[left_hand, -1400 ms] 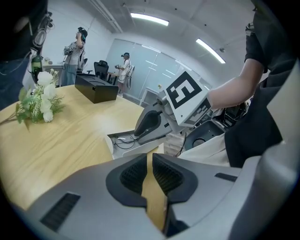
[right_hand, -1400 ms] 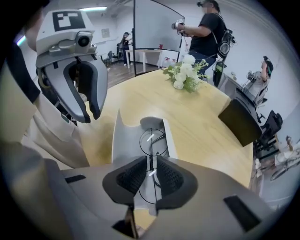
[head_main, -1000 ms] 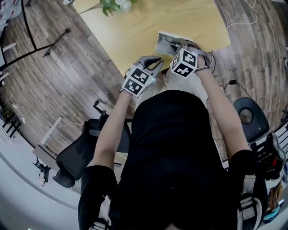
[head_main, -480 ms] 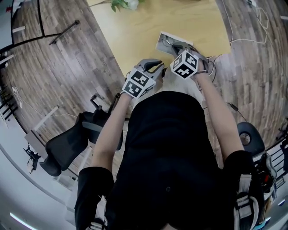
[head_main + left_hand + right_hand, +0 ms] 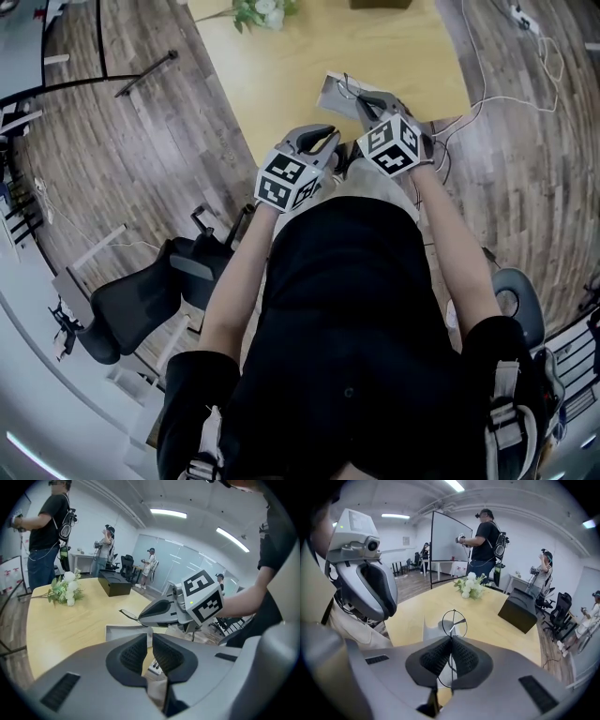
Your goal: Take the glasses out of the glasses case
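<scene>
Case: grey glasses case (image 5: 335, 94) lies open near the edge of the wooden counter (image 5: 375, 47); what is inside it cannot be made out.
Glasses: thin round wire-frame glasses (image 5: 453, 627) are held in the air just above the case, not in it.
Right tool (image 5: 451, 641): pinched on the glasses frame.
Left tool (image 5: 150, 644): narrow, only a thin slit between its jaws, nothing in it, just beside the case.
Box: closed black box (image 5: 518, 604) farther along the counter, beside white flowers (image 5: 471, 585).
Markings: black-and-white square markers on each tool's cube (image 5: 392, 145).
</scene>
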Demonstrator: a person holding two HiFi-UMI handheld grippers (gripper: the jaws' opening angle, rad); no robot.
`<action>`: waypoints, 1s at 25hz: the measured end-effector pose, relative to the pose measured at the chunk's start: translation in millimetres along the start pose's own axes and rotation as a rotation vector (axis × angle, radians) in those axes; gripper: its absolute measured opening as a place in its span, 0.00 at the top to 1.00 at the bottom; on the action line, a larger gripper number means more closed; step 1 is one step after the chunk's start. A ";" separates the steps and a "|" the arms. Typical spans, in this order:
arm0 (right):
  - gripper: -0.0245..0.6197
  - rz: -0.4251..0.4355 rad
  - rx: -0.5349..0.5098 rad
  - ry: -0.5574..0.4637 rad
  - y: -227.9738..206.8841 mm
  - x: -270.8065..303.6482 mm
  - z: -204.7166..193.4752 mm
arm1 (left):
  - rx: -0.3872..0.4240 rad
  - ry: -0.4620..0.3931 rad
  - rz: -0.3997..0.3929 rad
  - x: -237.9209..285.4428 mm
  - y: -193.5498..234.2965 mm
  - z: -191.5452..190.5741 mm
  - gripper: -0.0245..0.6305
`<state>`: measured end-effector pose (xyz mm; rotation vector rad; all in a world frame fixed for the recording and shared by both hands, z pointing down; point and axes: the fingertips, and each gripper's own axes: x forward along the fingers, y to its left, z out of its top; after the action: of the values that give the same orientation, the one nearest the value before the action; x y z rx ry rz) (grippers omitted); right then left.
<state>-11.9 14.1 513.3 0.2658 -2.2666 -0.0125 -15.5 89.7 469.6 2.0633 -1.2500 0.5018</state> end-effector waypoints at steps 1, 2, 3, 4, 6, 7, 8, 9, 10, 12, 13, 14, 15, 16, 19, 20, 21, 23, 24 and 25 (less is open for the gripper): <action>0.92 -0.007 0.010 -0.023 -2.1 -7.3 5.1 | -0.009 -0.022 0.008 -1.0 -2.3 5.3 0.88; 0.92 -0.014 0.020 -0.047 -4.4 -14.9 10.8 | -0.014 -0.045 0.017 -2.3 -4.5 11.4 0.89; 0.92 -0.022 0.030 -0.071 -7.5 -22.6 17.1 | -0.011 -0.069 0.026 -4.0 -6.2 18.3 0.89; 0.92 -0.032 0.039 -0.095 -11.2 -30.3 23.8 | -0.004 -0.092 0.036 -5.9 -7.5 25.4 0.89; 0.92 -0.052 0.060 -0.143 -18.6 -46.5 37.2 | 0.010 -0.132 0.054 -10.6 -9.8 38.4 0.90; 0.92 -0.059 0.075 -0.166 -22.2 -54.9 43.4 | 0.017 -0.149 0.062 -13.3 -11.0 44.6 0.90; 0.92 -0.065 0.092 -0.190 -25.8 -63.6 49.7 | 0.027 -0.165 0.070 -16.2 -12.1 51.2 0.90; 0.92 -0.068 0.111 -0.215 -29.5 -72.6 56.3 | 0.040 -0.182 0.078 -19.4 -13.0 58.9 0.91; 0.92 -0.071 0.130 -0.242 -33.4 -81.6 63.4 | 0.054 -0.201 0.086 -23.0 -13.3 67.7 0.91; 0.92 -0.079 0.167 -0.297 -42.4 -99.0 77.4 | 0.074 -0.243 0.099 -31.5 -13.0 87.1 0.91; 0.92 -0.085 0.183 -0.324 -47.2 -107.6 83.8 | 0.073 -0.267 0.103 -36.0 -12.9 97.0 0.91; 0.92 -0.090 0.200 -0.351 -51.6 -116.5 90.1 | 0.062 -0.292 0.102 -40.5 -13.3 106.6 0.91; 0.92 -0.092 0.218 -0.378 -55.4 -125.9 96.7 | 0.047 -0.318 0.098 -45.3 -14.1 115.9 0.91; 0.92 -0.092 0.237 -0.407 -58.4 -135.7 103.8 | 0.035 -0.344 0.095 -50.5 -15.3 124.8 0.91; 0.92 -0.090 0.290 -0.495 -61.4 -166.3 123.7 | 0.046 -0.400 0.103 -68.1 -19.6 145.9 0.91; 0.92 -0.089 0.306 -0.523 -62.0 -176.2 129.0 | 0.053 -0.415 0.108 -73.5 -20.8 151.9 0.91; 0.92 -0.089 0.322 -0.549 -63.4 -185.4 133.8 | 0.056 -0.432 0.111 -78.3 -21.4 158.2 0.91; 0.92 -0.088 0.347 -0.591 -67.4 -200.6 142.1 | 0.051 -0.467 0.113 -86.3 -20.9 171.1 0.91; 0.92 -0.088 0.354 -0.606 -69.3 -206.6 145.5 | 0.048 -0.482 0.111 -89.6 -20.4 177.1 0.91; 0.92 -0.088 0.359 -0.619 -70.8 -211.5 148.1 | 0.048 -0.494 0.108 -92.4 -20.2 182.6 0.91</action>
<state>23.1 -25.6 250.9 0.6196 -2.8634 0.3074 -43.6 24.8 276.5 2.2479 -1.6479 0.0629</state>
